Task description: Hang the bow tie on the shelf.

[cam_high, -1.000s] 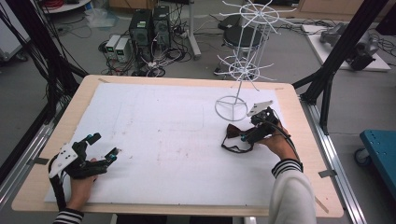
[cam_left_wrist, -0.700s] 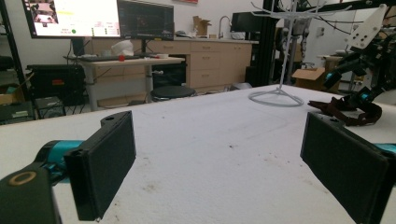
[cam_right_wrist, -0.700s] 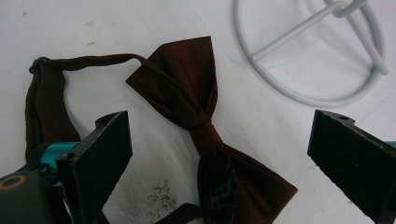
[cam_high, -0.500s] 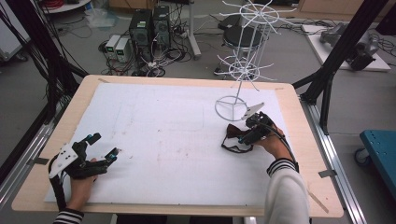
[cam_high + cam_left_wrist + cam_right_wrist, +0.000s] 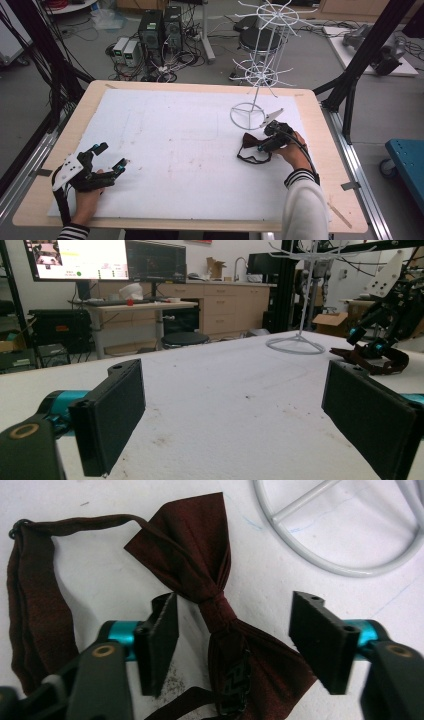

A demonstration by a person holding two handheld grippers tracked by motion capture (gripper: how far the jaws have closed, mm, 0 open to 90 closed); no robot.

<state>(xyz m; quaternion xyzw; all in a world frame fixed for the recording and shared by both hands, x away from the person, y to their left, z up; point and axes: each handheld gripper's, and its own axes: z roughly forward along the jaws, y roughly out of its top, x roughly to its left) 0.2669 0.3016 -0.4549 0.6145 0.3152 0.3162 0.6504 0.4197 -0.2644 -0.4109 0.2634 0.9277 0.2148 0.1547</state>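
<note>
Jaws apart, right claw (image 5: pixel 232 640) straddles the maroon bow tie's (image 5: pixel 200 575) knot beside the white wire stand (image 5: pixel 248 114) — left claw (image 5: pixel 111 159), also spread wide, rests low on the worktop (image 5: pixel 175 140).

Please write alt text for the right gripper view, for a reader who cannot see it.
The right tool is open, its two black jaws on either side of the knot of a dark maroon bow tie lying on the white table cover. The tie's strap loops off left; the wire stand's round base sits upper right.
</note>
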